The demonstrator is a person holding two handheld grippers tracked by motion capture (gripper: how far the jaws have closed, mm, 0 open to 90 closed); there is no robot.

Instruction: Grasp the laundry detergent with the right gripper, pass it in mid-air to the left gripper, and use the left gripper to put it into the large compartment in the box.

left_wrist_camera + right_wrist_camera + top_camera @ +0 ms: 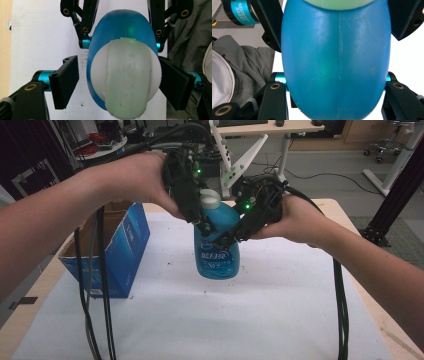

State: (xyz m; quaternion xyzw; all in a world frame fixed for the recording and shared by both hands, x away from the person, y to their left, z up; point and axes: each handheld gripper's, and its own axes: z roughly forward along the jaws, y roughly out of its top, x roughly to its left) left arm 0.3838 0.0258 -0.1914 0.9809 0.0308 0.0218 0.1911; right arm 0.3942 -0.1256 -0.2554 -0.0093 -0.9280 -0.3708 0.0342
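We saw a blue bottle (217, 247) standing on the white table (280, 310). The right gripper (227, 239) squeezed the bottle's sides. The left gripper (205, 226) sat wide apart around the cap (126, 80), one pad (65, 81) not touching.

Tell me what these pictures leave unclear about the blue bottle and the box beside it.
- Blue bottle: its label print is too small to read in the high view.
- Bottle's shoulders: covered there by the left gripper and right gripper.
- Bottle's base: cut off by the bottom edge in the right gripper view.
- Blue cardboard box: contents hidden by a forearm and cables.
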